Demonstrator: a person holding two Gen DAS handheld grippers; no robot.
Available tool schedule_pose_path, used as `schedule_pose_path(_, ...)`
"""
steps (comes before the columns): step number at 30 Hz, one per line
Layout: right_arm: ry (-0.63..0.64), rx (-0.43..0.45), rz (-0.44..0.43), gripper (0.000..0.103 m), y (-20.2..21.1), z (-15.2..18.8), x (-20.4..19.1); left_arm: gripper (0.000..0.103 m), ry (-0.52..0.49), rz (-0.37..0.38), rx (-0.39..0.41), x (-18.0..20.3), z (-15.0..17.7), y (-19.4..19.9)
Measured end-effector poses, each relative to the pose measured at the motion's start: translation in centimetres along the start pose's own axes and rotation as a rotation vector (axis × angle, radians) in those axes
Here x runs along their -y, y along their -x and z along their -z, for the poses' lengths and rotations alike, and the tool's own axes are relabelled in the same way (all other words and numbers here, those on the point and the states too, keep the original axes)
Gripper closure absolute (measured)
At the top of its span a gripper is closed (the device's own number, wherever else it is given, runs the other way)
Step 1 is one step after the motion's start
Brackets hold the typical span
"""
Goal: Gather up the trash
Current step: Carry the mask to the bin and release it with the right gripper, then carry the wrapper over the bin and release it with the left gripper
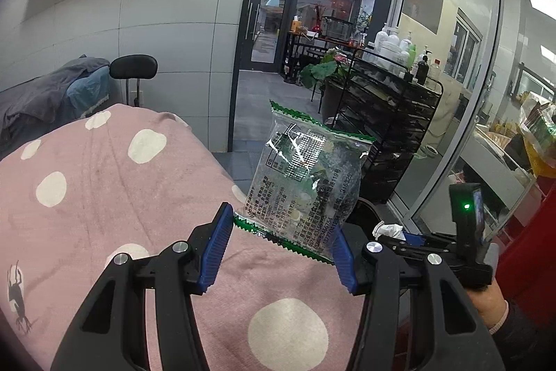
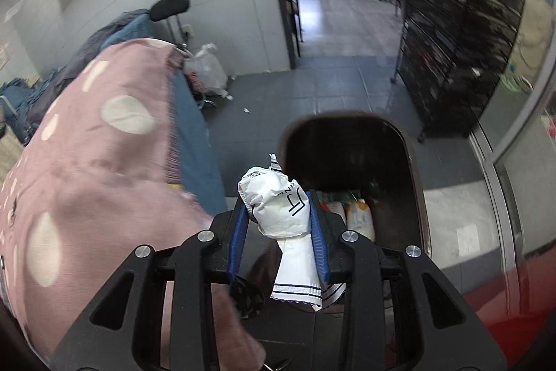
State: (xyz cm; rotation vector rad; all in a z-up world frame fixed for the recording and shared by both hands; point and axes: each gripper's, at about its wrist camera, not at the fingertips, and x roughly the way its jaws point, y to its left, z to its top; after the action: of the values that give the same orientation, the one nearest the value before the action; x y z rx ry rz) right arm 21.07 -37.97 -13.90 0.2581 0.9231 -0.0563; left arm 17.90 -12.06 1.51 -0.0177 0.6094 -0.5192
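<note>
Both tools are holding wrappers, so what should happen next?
Probably ease the right tool over the dark bin and open it: its crumpled white wrapper hangs near the rim, above trash already inside.

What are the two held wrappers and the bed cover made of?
Clear wrapper in the left tongs: thin glossy plastic film; see-through, glare streaks, green zigzag seams. White wrapper in the right tongs: looks like matte plastic or coated paper; opaque, crumpled, holds its creases. Bed cover: woven fabric, matte pink with pale dots; visible weave, soft folds.
</note>
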Motion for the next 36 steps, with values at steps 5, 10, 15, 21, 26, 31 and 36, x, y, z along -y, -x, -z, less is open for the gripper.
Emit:
schedule_pose_path(5,-0.057,-0.069,0.057,0.07,-3.9,1.2,3.4,0.05,-0.027,0.019,-0.013,1.7,0.2,-0.6)
schedule_pose_path(10,-0.103,-0.129,0.089,0.069,-7.8,2.0,5.7,0.05,-0.038,0.034,-0.024,2.6,0.4,-1.0)
schedule_pose_path(15,-0.159,-0.197,0.095,0.068,-10.9,2.7,7.4,0.05,-0.047,0.043,-0.031,3.3,0.5,-1.4)
schedule_pose_path(21,-0.2,-0.182,0.112,0.039,-11.1,3.7,8.0,0.05,-0.052,0.059,-0.048,4.0,0.6,-2.2)
schedule_pose_path(26,-0.188,-0.156,0.109,0.033,-9.5,4.0,7.6,0.05,-0.06,0.085,-0.067,4.9,0.6,-3.2)
schedule_pose_path(31,-0.177,-0.115,0.103,0.027,-6.9,4.7,6.8,0.05,-0.085,0.125,-0.097,6.6,0.7,-4.6)
schedule_pose_path(36,-0.152,-0.075,0.128,0.024,-4.3,5.5,6.5,0.05,-0.1,0.182,-0.157,8.2,1.0,-6.8)
